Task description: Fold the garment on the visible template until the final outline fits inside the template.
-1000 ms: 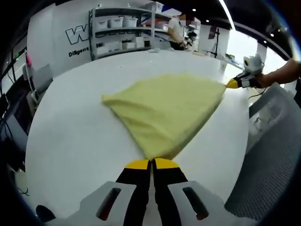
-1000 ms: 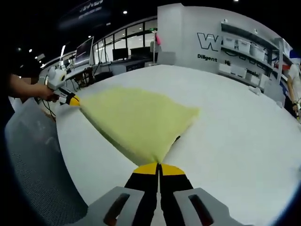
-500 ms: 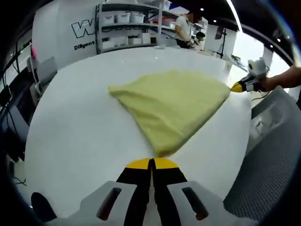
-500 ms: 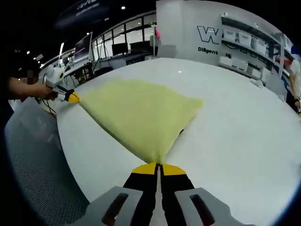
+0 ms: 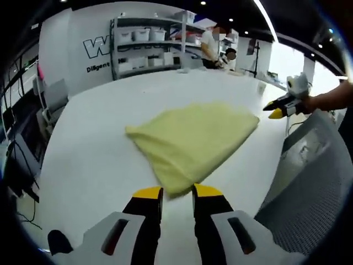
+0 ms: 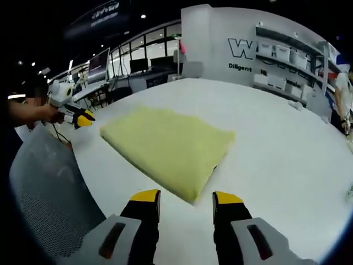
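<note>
Lying flat on the white table [image 5: 99, 143] is the yellow garment [image 5: 193, 138], folded into a rough four-sided shape with its nearest corner pointing toward the left gripper [image 5: 177, 192]. That gripper's two yellow-tipped jaws are standing apart, and the corner of the cloth is sitting just in front of the gap between them, not pinched by either jaw. In the left gripper view the right gripper [image 5: 274, 114] is showing at the right side, held in a hand [image 5: 325, 100], its yellow tip just off the far right corner of the garment and apart from it.

Seen from the right gripper view, the garment [image 6: 168, 146] is resting on the table [image 6: 276, 149] with one corner pointing at the right gripper [image 6: 186, 196]. Its jaws are also spread wide, with bare table between them and the cloth corner just ahead of the gap, not gripped. The left gripper [image 6: 84, 118] is appearing at the left, held in a hand [image 6: 33, 112], its yellow tip near the garment's far left corner but not touching it.

A grey mesh surface [image 6: 44, 187] is running along the table edge nearest the person. Shelves [image 5: 146, 41] with white boxes are standing against the back wall, and people [image 5: 212, 41] are standing beside them.
</note>
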Demonstrator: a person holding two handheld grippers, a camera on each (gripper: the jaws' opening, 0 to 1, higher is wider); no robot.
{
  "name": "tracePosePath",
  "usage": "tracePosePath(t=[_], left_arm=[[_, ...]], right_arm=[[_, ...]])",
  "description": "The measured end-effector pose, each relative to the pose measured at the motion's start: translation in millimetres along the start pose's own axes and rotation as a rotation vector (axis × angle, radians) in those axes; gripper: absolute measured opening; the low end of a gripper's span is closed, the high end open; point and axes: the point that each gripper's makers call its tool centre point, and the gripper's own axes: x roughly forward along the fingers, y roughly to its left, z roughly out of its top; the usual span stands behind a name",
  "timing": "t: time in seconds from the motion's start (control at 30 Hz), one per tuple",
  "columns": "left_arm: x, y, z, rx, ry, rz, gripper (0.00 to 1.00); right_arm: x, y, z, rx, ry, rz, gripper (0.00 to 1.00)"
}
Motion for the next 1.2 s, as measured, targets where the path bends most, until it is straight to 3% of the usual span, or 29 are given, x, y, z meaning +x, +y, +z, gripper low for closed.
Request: tracePosePath(t=[0.17,0.27,0.37,0.63,0.77,0.9,1.07,1.2], left_arm=[[-15.6,-10.5,2.1,0.002,-0.014,0.028,0.46],[-25.1,-15.7,-2.2,-0.015,0.007,0.045,0.58],[-32.0,-20.9,-3.7,-0.014,0.007,0.052,0.64],[-40.4,-26.7,-1.4,-0.044,-0.060,0.110,0.83],[-36.4,-26.1,-2.1,-0.045,-0.084,0.128,0.92],[-29.2,-37.5,-9.6,0.011,-0.052,0.089,0.96],[-27.4,-35.8,-8.6,-0.067,-0.084,0.092,0.98],[-26.8,-33.8,-6.8,-0.063,-0.105,0.103,0.99]], right_arm=[[-12.1,10.1,3.8,-0.014,-0.017,-0.006,0.58],[-18.7,16.9,1.2,-0.003,-0.015,0.002,0.68],[-22.7,23.0,-1.4,0.007,-0.021,0.004,0.79],[-29.3,32.1,-2.3,-0.034,-0.040,0.001,0.87],[-29.4,34.2,-2.8,0.001,-0.056,0.008,0.89],[-29.1,32.9,-3.1,0.023,-0.063,-0.001,0.90],[-26.9,34.2,-2.7,-0.003,-0.062,0.004,0.91],[-25.7,33.0,-1.6,-0.024,-0.065,-0.007,0.93]])
